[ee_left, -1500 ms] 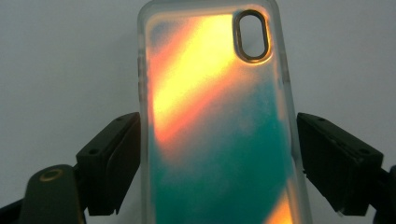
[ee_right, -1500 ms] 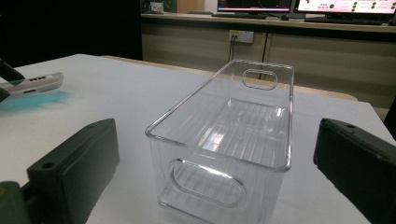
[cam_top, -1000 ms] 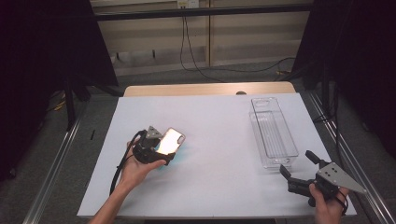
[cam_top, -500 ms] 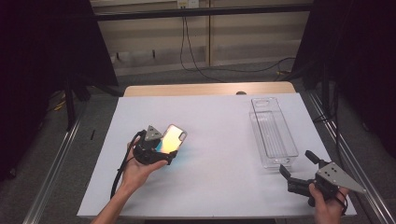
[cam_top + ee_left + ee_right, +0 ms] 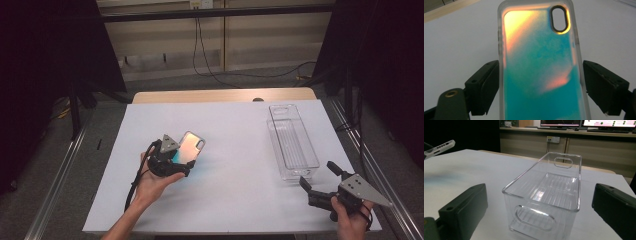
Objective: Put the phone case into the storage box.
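Phone case (image 5: 541, 67): we note a frosted clear rim, iridescent teal-and-orange back, oval camera cutout. We see it clamped in the left hand-held gripper (image 5: 541, 87); the right hand-held gripper (image 5: 541, 215) is wide.

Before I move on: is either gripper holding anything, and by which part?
The left gripper holds the iridescent phone case by its two long side edges, toward the end away from the camera cutout. The right gripper is open and holds nothing.

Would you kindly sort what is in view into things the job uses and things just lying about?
In use: iridescent teal-and-orange phone case, clamped in the left gripper; clear plastic bin; right gripper, open.
Lying about: cables on the floor; monitors behind.
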Demonstrator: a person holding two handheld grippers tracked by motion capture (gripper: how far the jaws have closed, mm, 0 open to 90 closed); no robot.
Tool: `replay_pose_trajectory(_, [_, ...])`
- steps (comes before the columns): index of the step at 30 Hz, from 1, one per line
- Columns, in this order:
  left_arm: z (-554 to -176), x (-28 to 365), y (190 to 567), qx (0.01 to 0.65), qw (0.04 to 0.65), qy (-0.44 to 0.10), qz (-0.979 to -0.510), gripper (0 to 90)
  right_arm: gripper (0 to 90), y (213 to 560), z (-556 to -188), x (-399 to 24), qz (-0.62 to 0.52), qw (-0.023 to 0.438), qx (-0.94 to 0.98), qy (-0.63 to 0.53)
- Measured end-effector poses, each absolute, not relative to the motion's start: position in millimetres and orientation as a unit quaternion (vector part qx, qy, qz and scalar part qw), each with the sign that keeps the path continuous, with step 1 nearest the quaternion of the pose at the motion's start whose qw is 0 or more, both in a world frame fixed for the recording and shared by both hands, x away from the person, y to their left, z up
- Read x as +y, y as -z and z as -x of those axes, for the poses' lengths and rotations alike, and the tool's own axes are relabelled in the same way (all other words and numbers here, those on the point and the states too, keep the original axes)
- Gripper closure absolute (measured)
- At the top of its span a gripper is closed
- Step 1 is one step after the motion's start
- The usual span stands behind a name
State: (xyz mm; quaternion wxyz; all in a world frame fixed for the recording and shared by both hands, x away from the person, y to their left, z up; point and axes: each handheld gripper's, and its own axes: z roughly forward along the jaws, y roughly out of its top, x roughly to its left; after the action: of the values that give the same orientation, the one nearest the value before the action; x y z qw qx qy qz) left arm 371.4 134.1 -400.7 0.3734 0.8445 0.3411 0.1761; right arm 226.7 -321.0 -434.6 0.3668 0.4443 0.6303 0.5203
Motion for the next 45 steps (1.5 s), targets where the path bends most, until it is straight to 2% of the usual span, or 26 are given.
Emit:
replay_pose_trajectory(25, [-360, 101, 400, 0.312, 0.393, -0.170, -0.848, 17.0, 0.0, 423, -231, -306, -0.428, 0.361, 0.632, -0.537])
replay_pose_trajectory(45, [-365, 68, 401, 0.294, 0.397, -0.176, -0.851, 17.0, 0.0, 398, -261, -275, -0.393, 0.340, 0.647, -0.558])
